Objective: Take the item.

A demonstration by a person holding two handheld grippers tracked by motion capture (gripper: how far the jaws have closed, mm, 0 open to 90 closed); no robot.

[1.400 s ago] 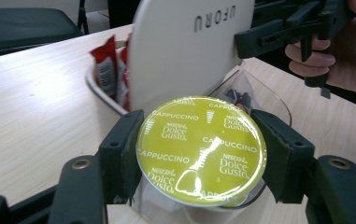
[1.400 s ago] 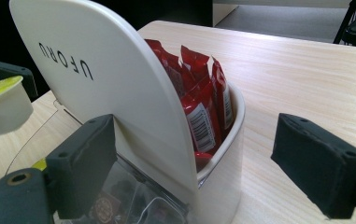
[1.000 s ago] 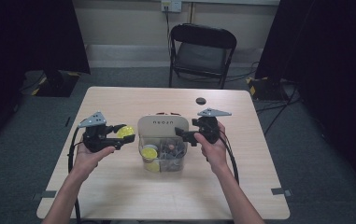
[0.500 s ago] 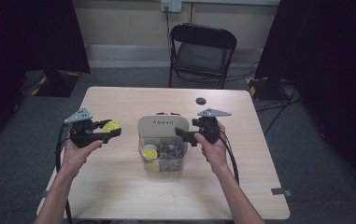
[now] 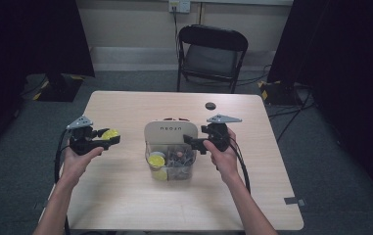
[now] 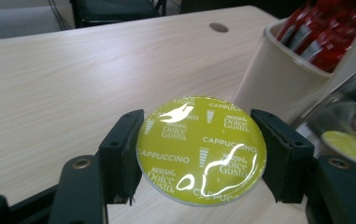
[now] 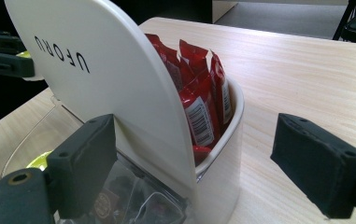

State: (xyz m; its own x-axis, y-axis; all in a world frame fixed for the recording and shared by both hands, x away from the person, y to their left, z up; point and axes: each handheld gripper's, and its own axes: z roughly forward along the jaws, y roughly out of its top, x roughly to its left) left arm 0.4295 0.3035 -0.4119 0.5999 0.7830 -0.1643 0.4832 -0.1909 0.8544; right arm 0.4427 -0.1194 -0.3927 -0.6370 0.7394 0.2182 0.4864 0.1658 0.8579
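My left gripper [image 5: 109,137] is shut on a yellow-green coffee capsule [image 6: 201,149] with a foil lid printed "Cappuccino", one jaw on each side of its rim. It hangs just above the table, left of the white and clear organizer [image 5: 169,128]. The organizer's clear front bin [image 5: 172,165] holds another yellow capsule [image 5: 156,160] and several darker ones. Red sachets [image 7: 199,93] stand in its white back pocket. My right gripper [image 7: 203,158] is open at the organizer's right side; one jaw lies by the tall white panel [image 7: 105,70], the other stands off the pocket's wall.
A small black disc [image 5: 210,105] lies on the wooden table [image 5: 125,196] near its far edge. A black folding chair [image 5: 212,51] stands behind the table. Bare tabletop stretches left of and in front of the organizer.
My left gripper has carried the capsule leftward, away from the organizer, and a little lower. The right gripper has stayed by the organizer.
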